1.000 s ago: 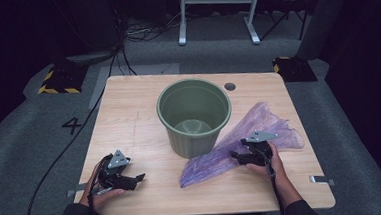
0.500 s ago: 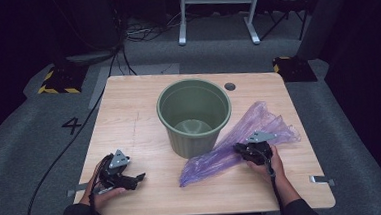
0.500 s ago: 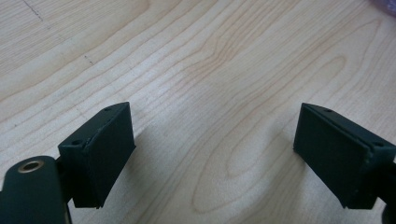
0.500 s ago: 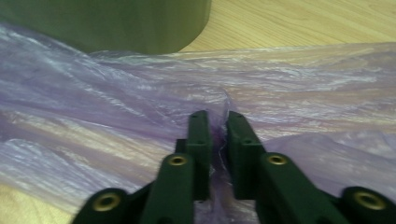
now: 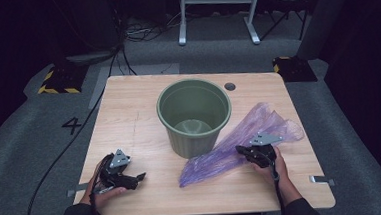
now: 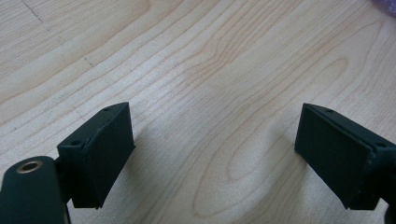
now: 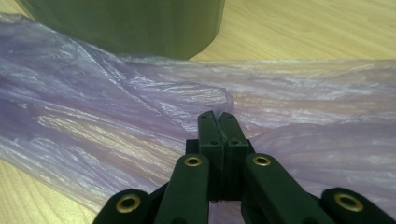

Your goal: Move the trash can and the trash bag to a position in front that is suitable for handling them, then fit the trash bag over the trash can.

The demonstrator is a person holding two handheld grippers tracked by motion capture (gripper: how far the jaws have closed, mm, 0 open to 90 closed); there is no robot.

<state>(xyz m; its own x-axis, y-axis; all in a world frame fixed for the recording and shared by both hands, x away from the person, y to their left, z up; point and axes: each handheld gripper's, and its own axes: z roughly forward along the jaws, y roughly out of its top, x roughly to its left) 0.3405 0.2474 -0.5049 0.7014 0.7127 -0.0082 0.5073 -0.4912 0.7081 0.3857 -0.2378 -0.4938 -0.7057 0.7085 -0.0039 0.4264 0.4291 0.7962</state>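
right fingers just closed, pinching thin purple bag fold at frame centre; film may slip or tear on lift, snag bin. left fingers wide open, empty above counter.

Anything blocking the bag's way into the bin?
Nothing visible. The purple bag lies on the table against the green bin, pinched in the right hand-held gripper; the bin's mouth is open and looks empty.

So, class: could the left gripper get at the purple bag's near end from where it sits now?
Probably yes. The left gripper rests open on bare table; nothing lies between it and the purple bag, with the green bin farther back.
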